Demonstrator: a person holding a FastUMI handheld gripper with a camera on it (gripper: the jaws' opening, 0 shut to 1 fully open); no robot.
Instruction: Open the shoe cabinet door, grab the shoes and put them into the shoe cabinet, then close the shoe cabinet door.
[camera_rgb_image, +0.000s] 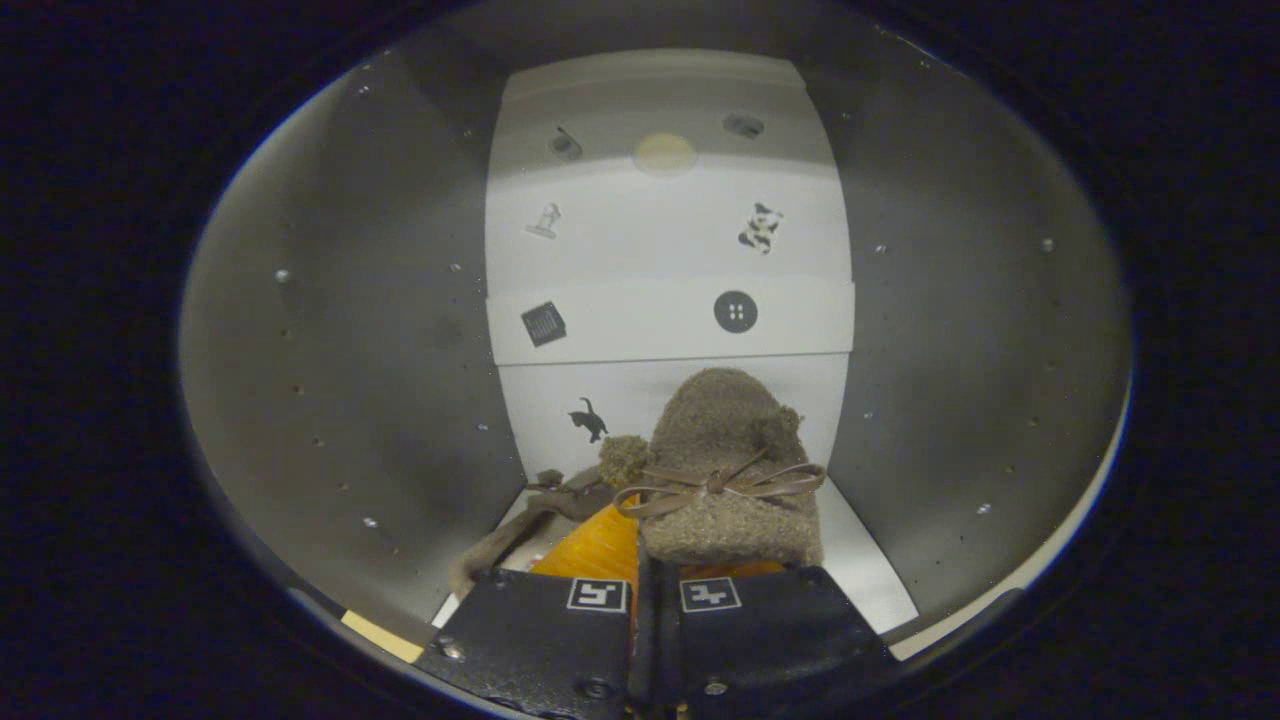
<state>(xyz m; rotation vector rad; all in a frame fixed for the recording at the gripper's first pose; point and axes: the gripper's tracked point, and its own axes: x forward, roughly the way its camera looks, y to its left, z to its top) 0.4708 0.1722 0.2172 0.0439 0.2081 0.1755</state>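
Place: the gripper (655, 600) is reaching into the shoe cabinet (380, 350), with grey side walls on both sides and a pale back panel (668, 260) with small stickers beyond
Shoe in hand: a brown fuzzy shoe (725, 450) with a thin bow (718, 485) stands just ahead of the fingers, toe raised toward the back panel
Fingers: pressed almost together, pinching the shoe's heel edge, with only a narrow slit between them
Other shoe: a second brown shoe (540, 515) lies low to the left, its orange lining (598, 548) showing, touching or nearly touching the held one
Floor: the white cabinet floor (860, 560) shows bare to the right of the held shoe
Task stage: likely the second shoe going in; release and door closing remain
Risk, tipping: grip is only at the heel rim, so the shoe may topple when let go
Risk, crowding: setting down on the left shoe could leave it askew
Risk, snag: the loose bow could catch on a finger as it pulls out
Risk, door: a heel left near the front could block closing
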